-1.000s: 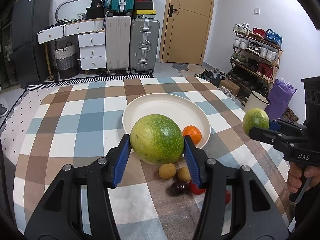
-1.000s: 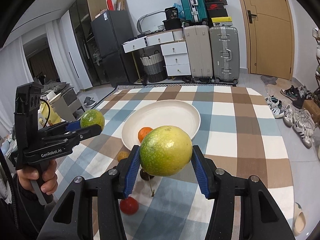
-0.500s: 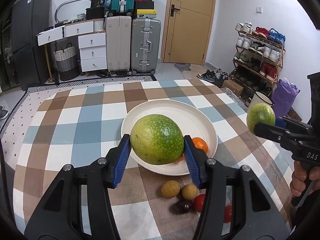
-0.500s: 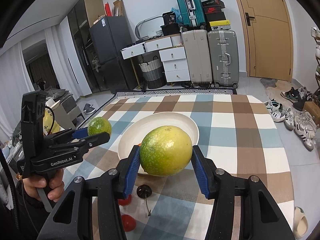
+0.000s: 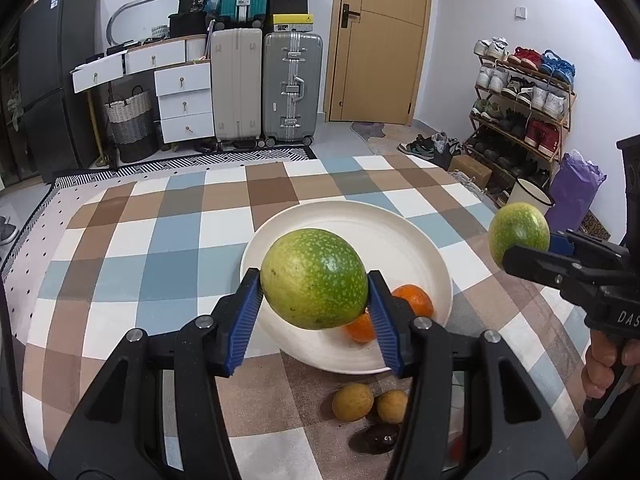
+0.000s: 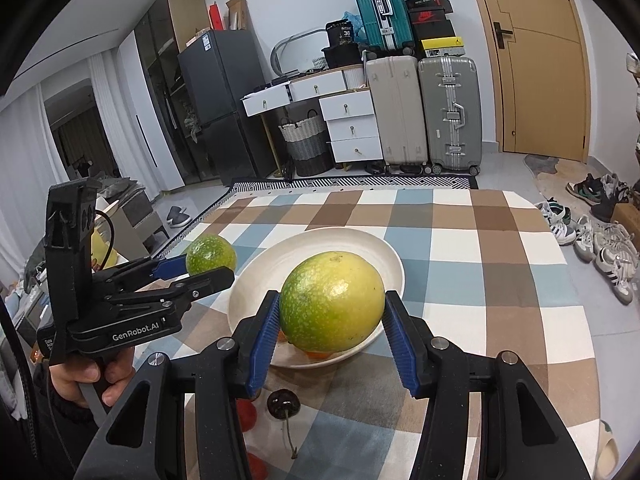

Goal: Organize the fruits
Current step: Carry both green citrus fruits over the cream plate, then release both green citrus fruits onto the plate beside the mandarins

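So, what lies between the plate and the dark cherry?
In the left wrist view, two small brown fruits lie on the tablecloth between the plate and the cherry.

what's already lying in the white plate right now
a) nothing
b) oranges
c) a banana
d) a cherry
b: two oranges lie at the near rim of the white plate, while each green fruit is held above it, one in the left hand-held gripper and one in the right hand-held gripper; the cherry sits on the cloth.
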{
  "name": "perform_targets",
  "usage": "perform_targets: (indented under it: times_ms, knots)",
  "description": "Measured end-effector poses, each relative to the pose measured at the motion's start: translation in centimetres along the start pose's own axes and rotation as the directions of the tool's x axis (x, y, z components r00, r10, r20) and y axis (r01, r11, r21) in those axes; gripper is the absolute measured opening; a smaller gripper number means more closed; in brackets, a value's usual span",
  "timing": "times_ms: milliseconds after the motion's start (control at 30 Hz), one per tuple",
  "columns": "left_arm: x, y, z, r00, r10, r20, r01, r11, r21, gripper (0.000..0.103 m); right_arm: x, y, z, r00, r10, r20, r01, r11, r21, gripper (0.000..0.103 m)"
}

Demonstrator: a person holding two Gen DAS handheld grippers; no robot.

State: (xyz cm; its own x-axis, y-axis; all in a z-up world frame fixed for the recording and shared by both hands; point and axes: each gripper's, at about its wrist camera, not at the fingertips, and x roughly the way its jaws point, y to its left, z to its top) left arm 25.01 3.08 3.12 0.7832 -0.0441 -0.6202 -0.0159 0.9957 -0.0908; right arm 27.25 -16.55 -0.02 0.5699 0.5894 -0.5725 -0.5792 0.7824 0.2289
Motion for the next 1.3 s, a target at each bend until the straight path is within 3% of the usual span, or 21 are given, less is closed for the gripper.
perform_targets:
  times_ms: [433, 933, 1300]
  knots:
    - [2.7, 2.4, -1.2, 0.999, 0.034, -0.018, -0.035, 0.998, -0.046, 0.05, 3.8, -1.1, -0.7, 1.0, -0.001, -0.031, 0.002, 1.0, 0.023, 0.051]
    - [6.8, 2.4, -2.6, 0.996, 0.056, -0.071, -0.059, 0.997, -0.047, 0.05, 7.0, -2.5, -0.8, 0.997, -0.031, -0.069, 0.034, 0.999, 0.043, 0.052]
    - [7.0, 2.6, -2.7, 0.995, 0.066, -0.068, -0.07, 0.996, -0.053, 0.05, 8.8, -1.7, -1.7, 0.992, -0.051, -0.111, 0.051, 0.999, -0.009, 0.052]
